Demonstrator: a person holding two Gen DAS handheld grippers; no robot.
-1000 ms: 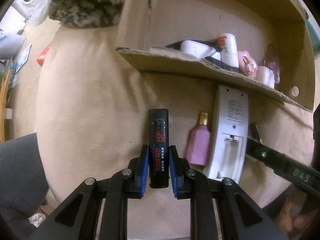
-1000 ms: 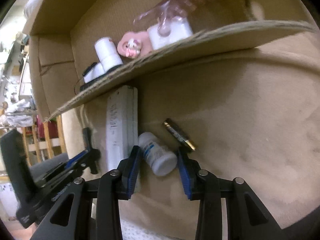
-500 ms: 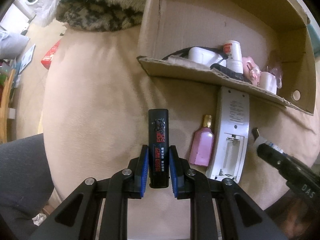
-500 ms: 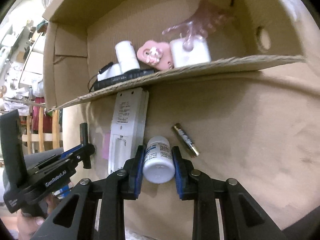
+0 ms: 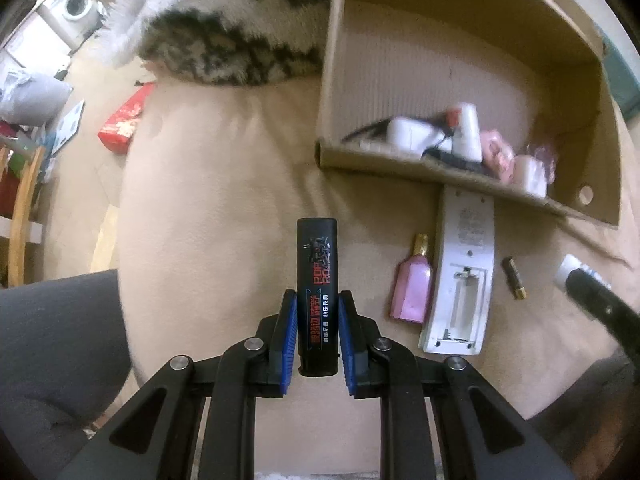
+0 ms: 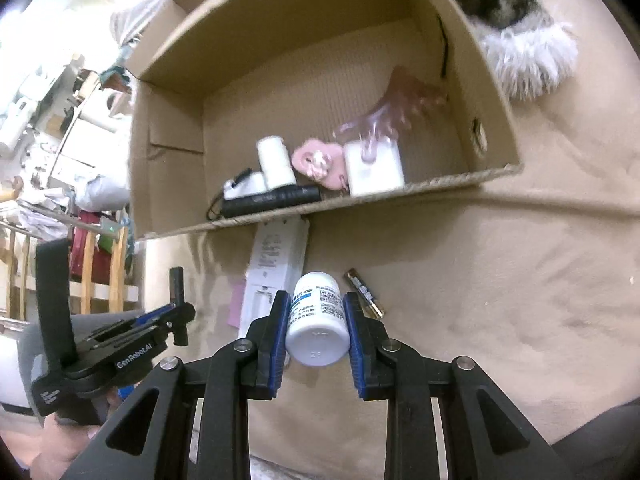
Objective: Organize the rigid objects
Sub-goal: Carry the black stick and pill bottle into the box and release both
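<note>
Midway through the tidy-up, the left gripper was clenched on a black lighter at lower centre, while the right gripper's fingers clasped a white pill bottle. Several items already lay in the cardboard box above; a remote, pink bottle and battery remained on the beige cushion.

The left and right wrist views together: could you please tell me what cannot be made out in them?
- Left wrist view: items in the cardboard box are motion-blurred; its front wall hides their bases.
- Left wrist view: the right gripper is cut off by the right edge, its grip unseen.
- Right wrist view: the pink bottle is mostly hidden behind the white remote.
- Right wrist view: the white bottle label is too small to read.
- Right wrist view: the battery brand is unreadable.
</note>
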